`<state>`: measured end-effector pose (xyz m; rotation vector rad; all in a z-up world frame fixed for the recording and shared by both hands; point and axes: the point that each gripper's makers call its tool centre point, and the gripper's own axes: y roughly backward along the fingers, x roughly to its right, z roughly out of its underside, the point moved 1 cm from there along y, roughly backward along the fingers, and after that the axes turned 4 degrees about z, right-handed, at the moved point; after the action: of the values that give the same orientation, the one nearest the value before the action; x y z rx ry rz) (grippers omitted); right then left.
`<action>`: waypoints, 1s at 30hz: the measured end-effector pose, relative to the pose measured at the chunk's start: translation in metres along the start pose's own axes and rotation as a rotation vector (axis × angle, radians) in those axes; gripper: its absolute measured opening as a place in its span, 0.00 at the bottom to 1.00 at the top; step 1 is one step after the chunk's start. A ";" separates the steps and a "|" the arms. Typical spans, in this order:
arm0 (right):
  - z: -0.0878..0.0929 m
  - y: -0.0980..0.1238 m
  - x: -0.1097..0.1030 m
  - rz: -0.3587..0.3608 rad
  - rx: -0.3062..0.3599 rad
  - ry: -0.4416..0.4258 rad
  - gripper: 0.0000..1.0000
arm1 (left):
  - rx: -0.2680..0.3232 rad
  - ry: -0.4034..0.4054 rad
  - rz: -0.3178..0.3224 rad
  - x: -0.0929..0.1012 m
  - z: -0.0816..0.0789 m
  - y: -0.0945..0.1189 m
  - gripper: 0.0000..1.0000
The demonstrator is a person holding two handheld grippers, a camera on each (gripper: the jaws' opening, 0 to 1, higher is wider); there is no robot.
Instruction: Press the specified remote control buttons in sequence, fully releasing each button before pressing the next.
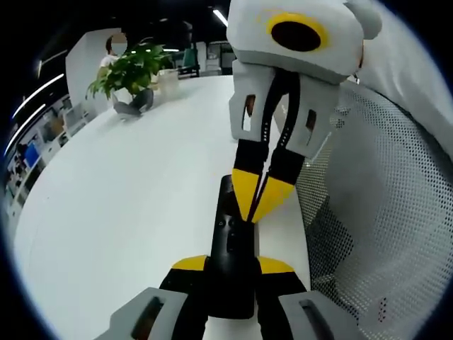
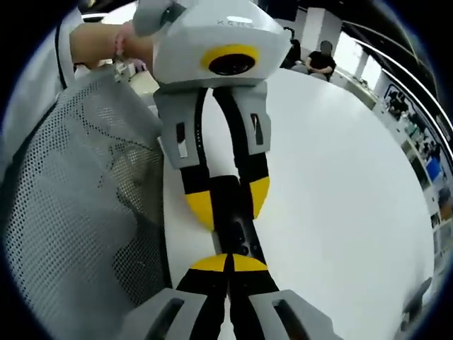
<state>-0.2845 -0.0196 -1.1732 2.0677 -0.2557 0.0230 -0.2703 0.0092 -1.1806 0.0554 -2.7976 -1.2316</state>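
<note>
A slim black rectangular plastic remote control (image 1: 231, 248) is seen lengthwise in the left gripper view, clamped at its near end between the yellow-tipped jaws of the left gripper (image 1: 232, 265), with its far end pointing away over the wide white table (image 1: 127, 205). The remote is held just above the table near its edge, beside a grey mesh chair back (image 1: 382, 212). The right gripper (image 1: 258, 205) is seen coming down from the top of that view, its yellow tips drawn together to a narrow point and set on the remote's upper face close to the small buttons; whether a button is actually depressed cannot be told. In the right gripper view the same remote (image 2: 233, 219) is seen running up from between the closed yellow tips of the right gripper (image 2: 228, 263), which touch its near part, while the left gripper (image 2: 228, 202) is seen opposite, gripping the remote on both sides with its yellow pads. A person's hand (image 2: 106, 42) is seen at the upper left behind the left gripper. A green leafy potted plant (image 1: 131, 74) is stood far off on the table, well apart from the remote
</note>
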 end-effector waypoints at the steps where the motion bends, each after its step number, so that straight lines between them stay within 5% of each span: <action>1: 0.000 -0.001 0.000 -0.002 -0.005 0.007 0.00 | -0.001 0.000 0.000 0.000 0.000 0.000 0.24; 10: -0.003 -0.005 -0.004 -0.006 -0.056 0.086 0.00 | -0.012 -0.013 0.010 0.001 0.000 0.000 0.24; 22: -0.002 0.000 0.000 -0.075 -0.001 -0.015 0.00 | -0.011 -0.024 0.021 0.001 0.000 0.000 0.24; 30: -0.003 -0.002 0.017 -0.066 -0.013 0.013 0.00 | -0.012 -0.031 0.025 0.001 0.000 0.000 0.24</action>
<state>-0.2669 -0.0187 -1.1711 2.0608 -0.1790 -0.0050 -0.2712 0.0088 -1.1808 0.0003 -2.8077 -1.2535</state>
